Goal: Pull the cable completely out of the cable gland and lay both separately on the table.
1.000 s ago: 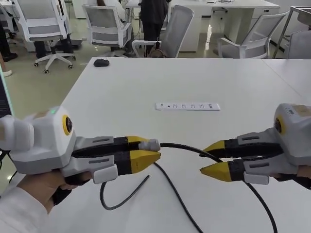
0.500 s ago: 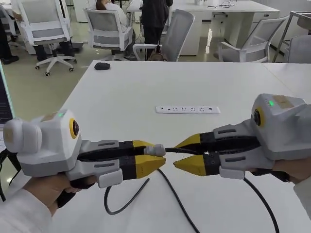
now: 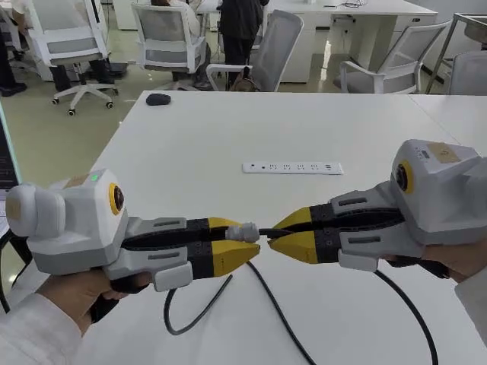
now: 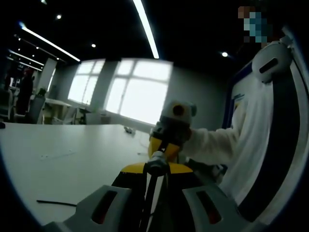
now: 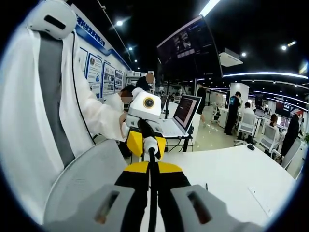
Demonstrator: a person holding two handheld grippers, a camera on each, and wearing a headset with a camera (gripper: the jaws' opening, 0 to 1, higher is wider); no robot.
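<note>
Now there are two grippers, one cable and one cable gland. The left gripper (image 3: 242, 237) has its fingers shut tight on the small grey cable gland (image 3: 243, 230). It holds the gland up in the air over the near part of the white table (image 3: 304, 129). The right gripper (image 3: 272, 233) sits nose to nose with it, just beside the gland. Its fingers are pinched on the black cable (image 3: 275, 306) right where the cable comes out. The cable is in the gland and is not pulled out yet. The rest of the cable hangs down and lies in loose curves on the table under both grippers. Farther back lie one white power strip (image 3: 293, 167) and one dark mouse (image 3: 158, 99), which is near the far left corner. Between the grippers and the power strip the table top is wide and bare. The table's left edge runs close by the left gripper. Past the far edge stand at least four chairs (image 3: 163, 38).
</note>
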